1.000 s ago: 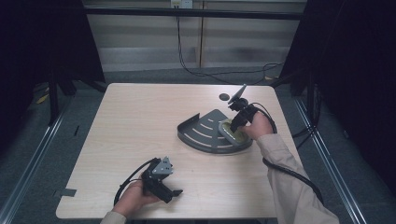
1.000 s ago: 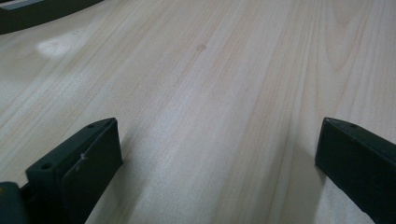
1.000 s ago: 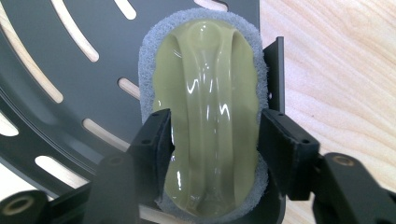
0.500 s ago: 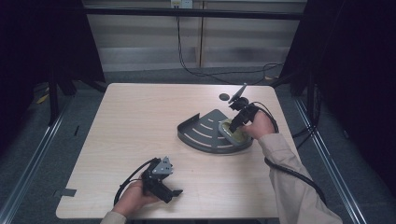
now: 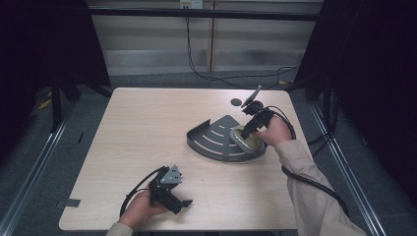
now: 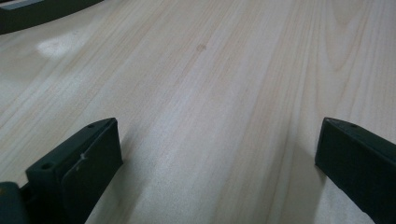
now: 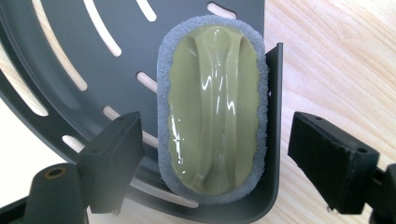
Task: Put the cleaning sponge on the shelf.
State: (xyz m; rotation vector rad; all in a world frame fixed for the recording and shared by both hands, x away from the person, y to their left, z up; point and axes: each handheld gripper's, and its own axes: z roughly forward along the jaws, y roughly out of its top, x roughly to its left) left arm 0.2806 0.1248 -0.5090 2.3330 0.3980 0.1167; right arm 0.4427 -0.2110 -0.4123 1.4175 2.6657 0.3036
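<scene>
Right tongs (image 7: pixel 212 163) lowered over scrubber (image 7: pixel 214 107) (jaws apart), slotted tray (image 7: pixel 84 42)

Both tongs (image 5: pixel 184 202) (image 5: pixel 246 132) gape wide

Scrubbing pad (image 7: pixel 212 112), olive handle on grey sponge: lies in the slotted corner tray (image 5: pixel 211 135), long side just beside the tray's raised wall (image 7: pixel 275 121); that wall blocks a jaw on that side; slotted floor open on the other side; right gripper (image 7: pixel 210 163) jaws spread wider than the pad. Table (image 5: pixel 147 128): bare wood left of tray; left gripper (image 5: pixel 184 202) occupies the near edge; small dark disc (image 5: pixel 236 102) beyond tray.
</scene>
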